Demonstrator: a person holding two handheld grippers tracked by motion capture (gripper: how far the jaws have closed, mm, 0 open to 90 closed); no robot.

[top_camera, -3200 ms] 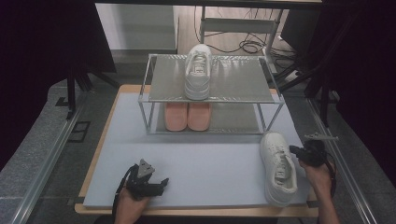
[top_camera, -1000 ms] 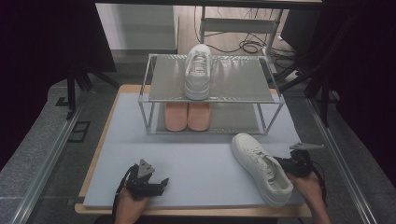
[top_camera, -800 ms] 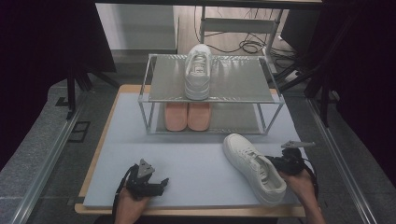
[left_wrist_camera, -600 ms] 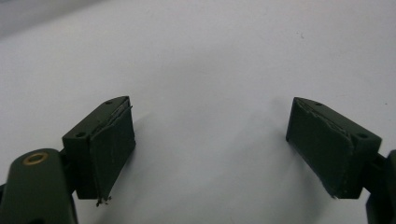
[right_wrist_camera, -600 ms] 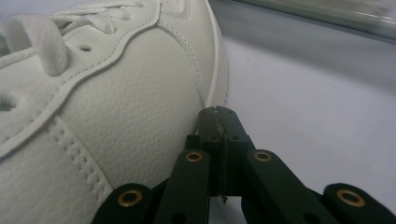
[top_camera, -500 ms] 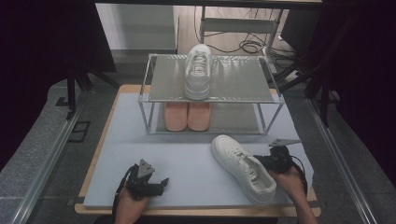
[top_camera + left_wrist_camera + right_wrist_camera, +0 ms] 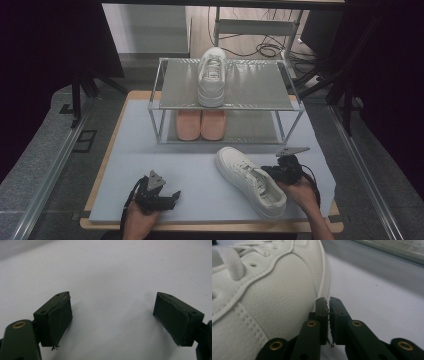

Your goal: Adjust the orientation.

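I take the metal rack point(image 7: 227, 105) at the far middle of the surface point(image 7: 150, 150) as my landmark. A white sneaker point(image 7: 212, 75) sits on the rack's top shelf, toe pointing away from me. A pair of pink shoes point(image 7: 200, 124) stands side by side on the lower shelf, directly under it.

A second white sneaker point(image 7: 250, 181) lies on the surface in front of the rack, toward its right end, set diagonally with the toe angled toward the rack and the heel toward me.

Right hand-held gripper point(image 7: 277, 172): in the high view it sits against the right side of that sneaker, held by the right hand point(image 7: 300, 190). In the right gripper view the two jaws are pressed together with nothing between them, tips point(image 7: 329, 305) touching the sneaker's point(image 7: 262, 297) leather side just above the sole line. Closed, not holding the shoe.

Left hand-held gripper point(image 7: 167, 197): well in front of the rack's left end, resting low over bare surface in the left hand point(image 7: 137, 220). In the left gripper view, jaws spread wide, only the pale surface point(image 7: 112, 277) between them.
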